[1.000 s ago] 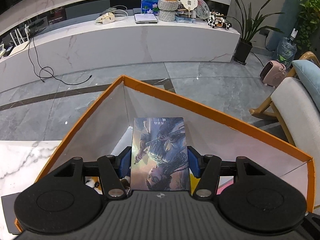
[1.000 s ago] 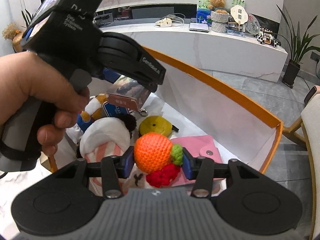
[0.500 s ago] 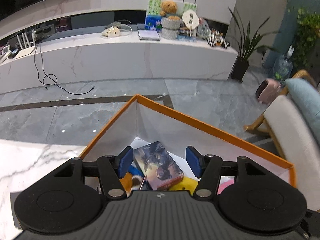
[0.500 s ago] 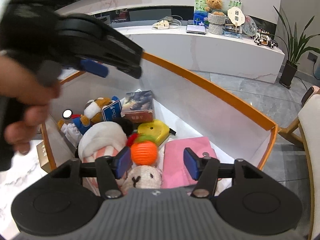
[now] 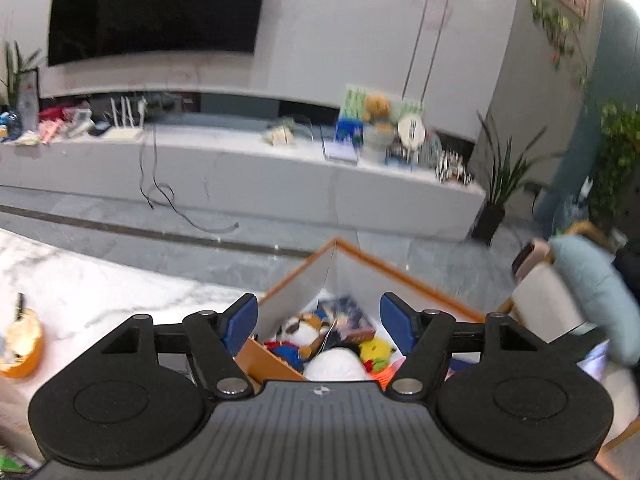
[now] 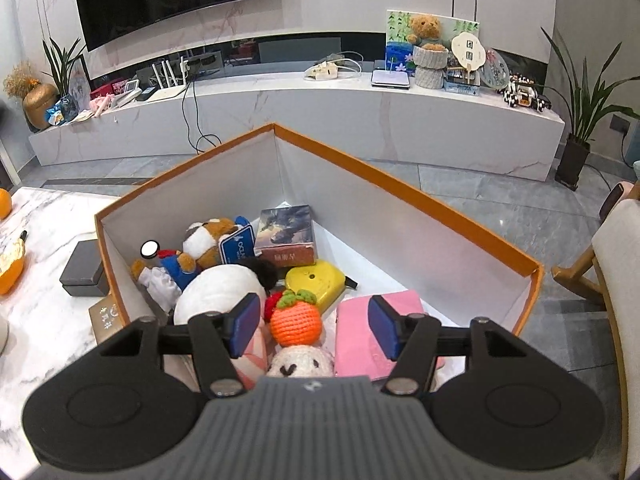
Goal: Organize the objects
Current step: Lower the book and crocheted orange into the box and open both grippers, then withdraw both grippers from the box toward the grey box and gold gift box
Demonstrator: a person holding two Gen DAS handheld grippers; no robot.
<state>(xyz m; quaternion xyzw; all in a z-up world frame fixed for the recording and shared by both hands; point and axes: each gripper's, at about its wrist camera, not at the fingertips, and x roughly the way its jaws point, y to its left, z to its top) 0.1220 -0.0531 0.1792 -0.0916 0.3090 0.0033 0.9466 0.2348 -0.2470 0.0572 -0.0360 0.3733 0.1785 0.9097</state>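
An orange-rimmed white box (image 6: pixel 404 184) stands on the marble table and holds a picture-covered book (image 6: pixel 286 234), a crocheted orange toy (image 6: pixel 295 322), plush toys (image 6: pixel 208 240), a yellow item (image 6: pixel 316 282) and a pink pouch (image 6: pixel 372 332). My right gripper (image 6: pixel 312 326) is open and empty, just above the crocheted toy. My left gripper (image 5: pixel 319 322) is open and empty, raised above the box (image 5: pixel 400 276); the book (image 5: pixel 352 318) lies inside below it. The left view is blurred.
A dark small box (image 6: pixel 84 268) and a tan card box (image 6: pixel 105 316) lie left of the big box. Orange fruit (image 6: pixel 10 268) sits at the table's left edge. A chair (image 6: pixel 616 280) stands right. A white TV bench (image 6: pixel 320 112) runs across the back.
My left gripper let the book go into the box, opened and pulled up and back. My right gripper released the crocheted orange toy into the box and opened.
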